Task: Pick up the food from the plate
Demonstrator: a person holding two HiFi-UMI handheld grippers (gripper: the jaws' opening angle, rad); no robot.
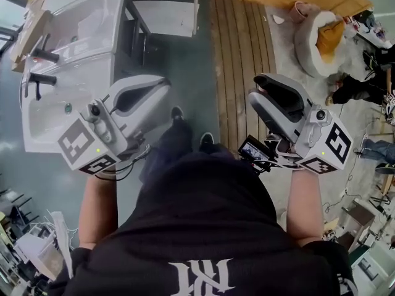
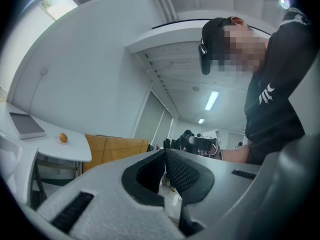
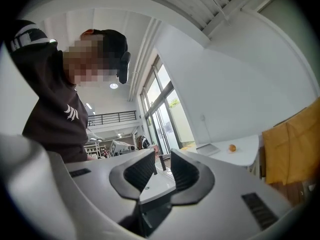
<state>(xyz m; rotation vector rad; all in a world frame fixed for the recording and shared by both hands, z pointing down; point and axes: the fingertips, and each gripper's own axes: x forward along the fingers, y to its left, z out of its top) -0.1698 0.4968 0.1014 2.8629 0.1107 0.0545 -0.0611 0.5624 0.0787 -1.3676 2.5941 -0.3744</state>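
Note:
A small orange piece of food (image 2: pixel 63 138) lies on a white tabletop (image 2: pixel 70 151) far off at the left of the left gripper view. It shows again (image 3: pixel 232 147) at the right of the right gripper view. Any plate under it is too small to make out. My left gripper (image 2: pixel 165 156) is shut and empty, its pads meeting at the tips. My right gripper (image 3: pixel 159 166) is open by a narrow gap with nothing between the pads. In the head view both grippers (image 1: pixel 154 86) (image 1: pixel 266 82) are held level at waist height, far from the food.
A flat grey slab (image 2: pixel 26 125) lies on the same tabletop near the food. A white washbasin unit (image 1: pixel 68 54) with dark taps stands at the left. Wooden decking (image 1: pixel 237 54) runs ahead. A round white cushion bed (image 1: pixel 321 39) and clutter sit at the right.

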